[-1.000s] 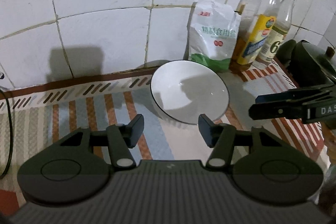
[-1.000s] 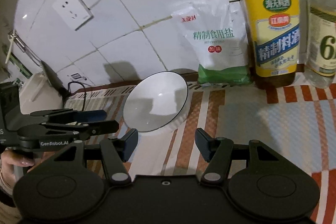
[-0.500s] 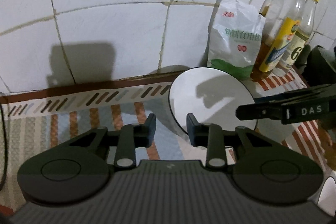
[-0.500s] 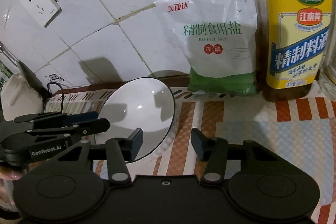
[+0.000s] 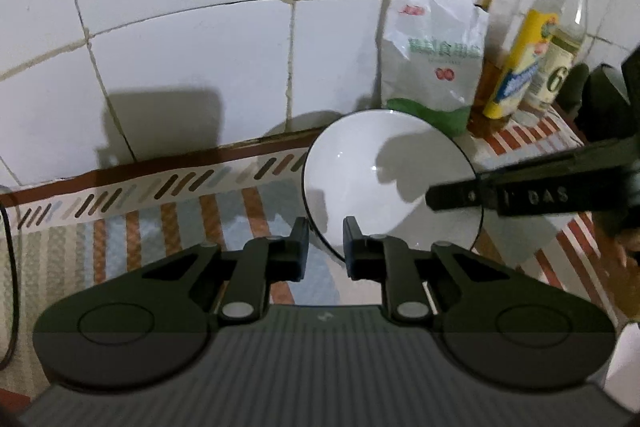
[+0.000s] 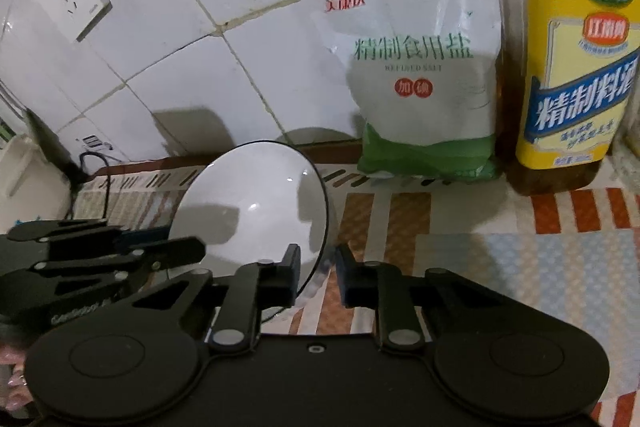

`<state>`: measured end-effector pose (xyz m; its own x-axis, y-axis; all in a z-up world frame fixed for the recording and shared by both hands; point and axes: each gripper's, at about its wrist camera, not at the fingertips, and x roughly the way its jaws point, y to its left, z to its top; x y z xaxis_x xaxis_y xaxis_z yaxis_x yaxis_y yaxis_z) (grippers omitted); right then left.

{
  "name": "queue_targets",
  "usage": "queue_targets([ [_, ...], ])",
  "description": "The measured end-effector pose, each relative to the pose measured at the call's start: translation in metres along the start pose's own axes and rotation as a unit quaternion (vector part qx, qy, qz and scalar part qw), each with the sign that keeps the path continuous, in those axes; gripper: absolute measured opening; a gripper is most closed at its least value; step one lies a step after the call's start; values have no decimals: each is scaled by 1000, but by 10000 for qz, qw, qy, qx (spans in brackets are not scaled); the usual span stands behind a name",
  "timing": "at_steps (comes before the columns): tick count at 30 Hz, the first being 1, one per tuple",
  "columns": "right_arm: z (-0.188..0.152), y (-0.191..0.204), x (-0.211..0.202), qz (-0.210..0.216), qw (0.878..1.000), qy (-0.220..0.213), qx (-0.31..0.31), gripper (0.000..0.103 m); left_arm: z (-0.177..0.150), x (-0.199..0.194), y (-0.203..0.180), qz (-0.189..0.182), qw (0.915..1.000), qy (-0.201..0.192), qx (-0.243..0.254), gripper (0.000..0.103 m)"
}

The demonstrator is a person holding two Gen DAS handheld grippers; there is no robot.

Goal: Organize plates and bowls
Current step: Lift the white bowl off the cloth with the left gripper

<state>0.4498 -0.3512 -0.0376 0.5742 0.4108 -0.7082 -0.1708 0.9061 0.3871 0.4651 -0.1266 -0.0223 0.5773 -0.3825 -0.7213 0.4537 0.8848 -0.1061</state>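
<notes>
On the striped mat before the tiled wall we hold one white bowl with a dark rim, tilted on edge, just in front of a salt bag and a yellow-labelled bottle. Our left gripper has its jaws nearly together, pinching the bowl's near rim. Our right gripper likewise pinches the rim on the opposite side.

Both the left gripper and the right gripper are matte black, with silver pivot screws and round embossed discs. White lettering marks their sides. Pink-nailed fingertips show lower left.
</notes>
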Motion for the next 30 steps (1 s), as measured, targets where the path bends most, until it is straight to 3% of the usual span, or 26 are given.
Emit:
queue_targets([
  [11, -11, 5, -49, 62, 9990, -159, 412, 15, -6, -52, -19, -241, 9994, -184, 135, 17],
  [30, -69, 67, -173, -107, 9986, -390, 335, 14, -45, -184, -70, -608, 9970, -276, 393, 16],
])
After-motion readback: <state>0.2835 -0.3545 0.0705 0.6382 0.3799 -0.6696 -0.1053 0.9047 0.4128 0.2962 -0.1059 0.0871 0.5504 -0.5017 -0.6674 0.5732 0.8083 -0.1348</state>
